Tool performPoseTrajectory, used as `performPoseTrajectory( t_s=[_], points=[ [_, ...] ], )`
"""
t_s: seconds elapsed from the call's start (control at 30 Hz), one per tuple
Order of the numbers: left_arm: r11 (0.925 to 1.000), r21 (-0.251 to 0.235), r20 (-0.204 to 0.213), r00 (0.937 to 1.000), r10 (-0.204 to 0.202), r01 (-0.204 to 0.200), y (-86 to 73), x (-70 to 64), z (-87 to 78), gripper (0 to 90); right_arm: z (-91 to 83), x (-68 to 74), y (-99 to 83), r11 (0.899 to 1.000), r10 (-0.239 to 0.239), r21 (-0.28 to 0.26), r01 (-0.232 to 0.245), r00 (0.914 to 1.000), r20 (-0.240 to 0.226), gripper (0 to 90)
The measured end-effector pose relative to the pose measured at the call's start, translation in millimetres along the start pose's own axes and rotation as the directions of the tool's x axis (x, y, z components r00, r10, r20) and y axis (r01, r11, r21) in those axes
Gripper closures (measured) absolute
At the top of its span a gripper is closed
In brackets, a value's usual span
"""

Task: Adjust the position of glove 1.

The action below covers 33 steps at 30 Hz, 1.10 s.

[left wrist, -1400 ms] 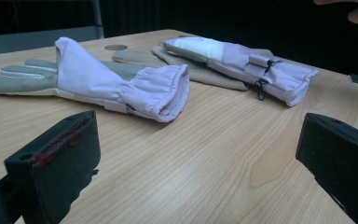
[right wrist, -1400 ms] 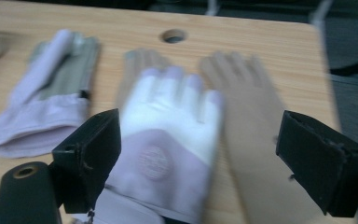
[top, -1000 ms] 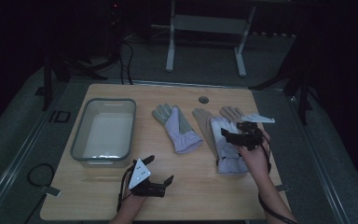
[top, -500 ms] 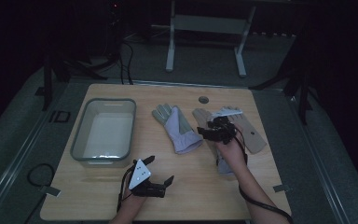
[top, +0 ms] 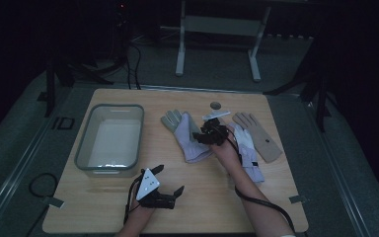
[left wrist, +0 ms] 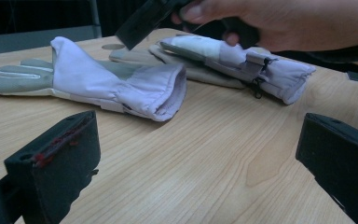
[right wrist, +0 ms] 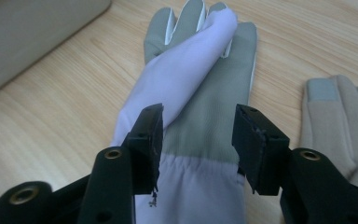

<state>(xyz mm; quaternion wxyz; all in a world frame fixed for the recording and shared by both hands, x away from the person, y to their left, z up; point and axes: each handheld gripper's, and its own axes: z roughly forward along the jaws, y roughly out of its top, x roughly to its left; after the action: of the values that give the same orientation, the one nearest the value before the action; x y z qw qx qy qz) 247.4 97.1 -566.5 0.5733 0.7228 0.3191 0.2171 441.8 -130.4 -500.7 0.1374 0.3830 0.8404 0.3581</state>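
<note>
Grey-lilac glove [top: 185, 136] lies flat mid-table, w/ clear bin [top: 109, 139] to its left, tan glove [top: 257, 135] and a second lilac glove [top: 246, 153] to its right; right gripper [right wrist: 198, 140] hangs just over its cuff, jaws spread, nothing pinched. The hand hides part of the second lilac glove in the high view. Left gripper [top: 165, 187] sits wide open near the front edge, same spot as 0.5 s ago, while the right one has moved left off the second glove.

A wooden table [top: 217, 197] is carrying everything. A clear plastic tub [top: 109, 139] is sitting on its left part. A grey and lilac glove [top: 185, 136] is lying near the middle, a second lilac glove [top: 250, 157] is lying to its right, and a tan glove [top: 258, 136] is lying beside that. A small round disc [top: 215, 105] is sitting near the far edge.
</note>
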Motion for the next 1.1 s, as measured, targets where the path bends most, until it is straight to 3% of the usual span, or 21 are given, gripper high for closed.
performPoseTrajectory(
  t_s=[0.27,0.4,0.5,0.57,0.67,0.87,1.1],
  points=[
    [1.0,0.0,0.003,1.0,-0.003,0.003,0.0,0.3,0.0,0.0,23.3,-1.8,1.9,0.999,-0.02,0.036,0.019,0.9996,0.019,53.9],
    [1.0,-0.001,0.003,1.0,-0.004,0.004,-0.1,0.3,0.0,0.0,43.6,-0.6,-3.2,0.993,-0.038,0.113,0.033,0.9985,0.038,52.3],
    [1.0,-0.001,0.002,1.0,-0.004,0.004,-0.1,0.2,0.0,0.0,47.9,-0.3,-2.0,0.991,-0.011,0.132,0.006,0.9993,0.037,53.2],
    [1.0,0.0,0.002,1.0,-0.004,0.004,-0.1,0.2,0.0,0.0,49.4,2.5,-1.5,0.989,-0.041,0.147,0.033,0.9979,0.05,56.6],
    [1.0,0.0,0.002,1.0,-0.001,0.001,0.0,0.1,0.0,0.0,50.3,3.9,-2.5,0.988,-0.064,0.144,0.055,0.9962,0.058,65.9],
    [1.0,0.001,0.001,1.0,-0.004,0.004,0.0,0.1,0.1,0.0,48.8,6.9,-4.5,0.991,-0.019,0.13,0.009,0.9967,0.079,84.2],
    [1.0,0.0,-0.002,1.0,-0.007,0.007,0.0,0.1,0.1,0.0,38.2,14.2,-7.1,0.997,0.042,0.066,-0.048,0.9948,0.093,87.6]
  ],
)
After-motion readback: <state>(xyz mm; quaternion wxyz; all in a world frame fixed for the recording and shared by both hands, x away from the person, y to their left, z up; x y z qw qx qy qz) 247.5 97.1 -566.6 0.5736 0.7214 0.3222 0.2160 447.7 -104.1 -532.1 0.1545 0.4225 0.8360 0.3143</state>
